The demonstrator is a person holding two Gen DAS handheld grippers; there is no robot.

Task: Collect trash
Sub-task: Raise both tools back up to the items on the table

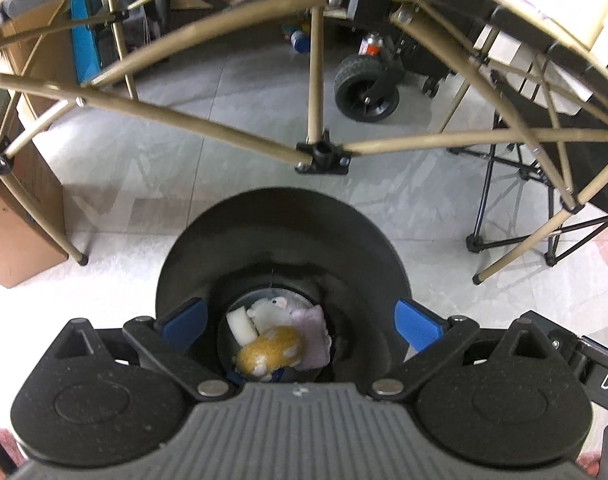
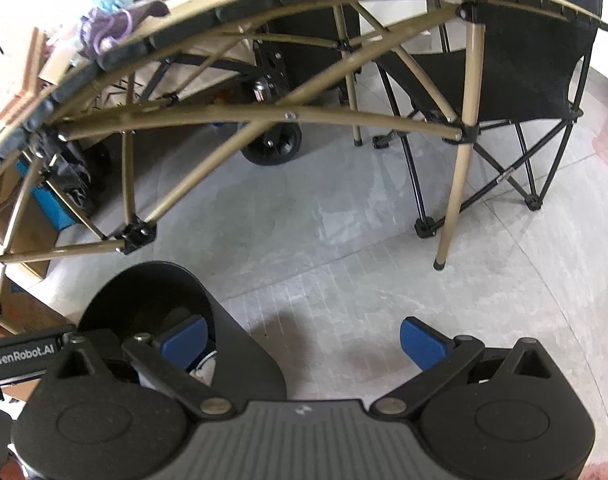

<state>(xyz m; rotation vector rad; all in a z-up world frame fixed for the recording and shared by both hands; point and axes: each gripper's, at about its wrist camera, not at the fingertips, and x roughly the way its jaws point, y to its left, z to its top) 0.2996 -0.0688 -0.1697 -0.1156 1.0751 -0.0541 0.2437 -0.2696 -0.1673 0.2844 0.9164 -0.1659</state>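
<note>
- Looking down through the left wrist view, the left gripper [image 1: 299,320] stands wide with nothing between its blue pads [image 1: 185,318], poised over the mouth of a black trash bin [image 1: 283,240] on the floor.
- Collected trash lies at the bin's bottom: a yellow sponge-like piece [image 1: 269,350], a white block [image 1: 241,324], crumpled white tissue [image 1: 269,308] and a pale purple cloth [image 1: 312,334].
- Far beyond the bin, a folding table's tan frame [image 1: 316,80] crosses the view, with a black wheel [image 1: 364,90] behind it and a cardboard box [image 1: 15,216] at the left.
- In the right wrist view, the right gripper [image 2: 304,340] is likewise spread wide and empty over bare tile [image 2: 344,260], with the bin [image 2: 151,300] just to its left.
- Purple and blue scraps [image 2: 107,24] sit on the tabletop edge at far left, probably trash yet to collect.
- Reaching for them could snag a finger on the table's braces, or clip the bin rim and tip it.
- A black folding chair [image 2: 524,80] stands at far right, crowding that side.
</note>
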